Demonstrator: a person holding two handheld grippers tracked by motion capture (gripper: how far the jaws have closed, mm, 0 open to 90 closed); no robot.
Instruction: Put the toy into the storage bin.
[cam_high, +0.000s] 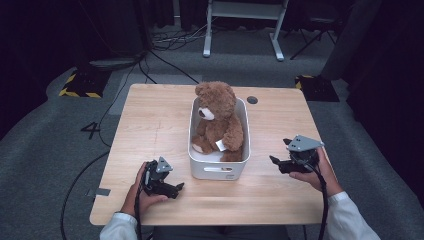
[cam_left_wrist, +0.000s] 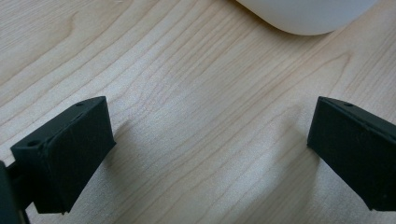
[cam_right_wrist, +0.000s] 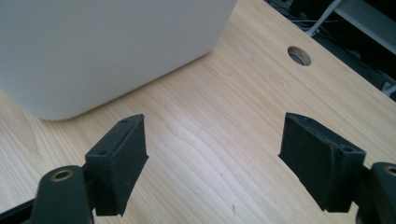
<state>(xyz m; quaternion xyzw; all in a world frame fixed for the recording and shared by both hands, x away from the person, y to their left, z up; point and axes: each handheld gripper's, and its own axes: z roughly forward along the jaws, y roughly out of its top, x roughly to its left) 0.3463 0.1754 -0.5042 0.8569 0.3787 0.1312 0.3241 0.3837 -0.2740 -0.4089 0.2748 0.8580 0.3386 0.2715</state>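
Brown teddy bear (cam_high: 218, 120) in white bin (cam_high: 218, 170) | between left tool (cam_high: 176, 188), right tool (cam_high: 276, 161)

A brown teddy bear (cam_high: 218, 117) sits upright in a white rectangular bin (cam_high: 218, 171), its head leaning toward the far end and a small white tag at its hip. The bin stands at the middle of the wooden surface (cam_high: 150, 125), its handle-slotted end nearest.
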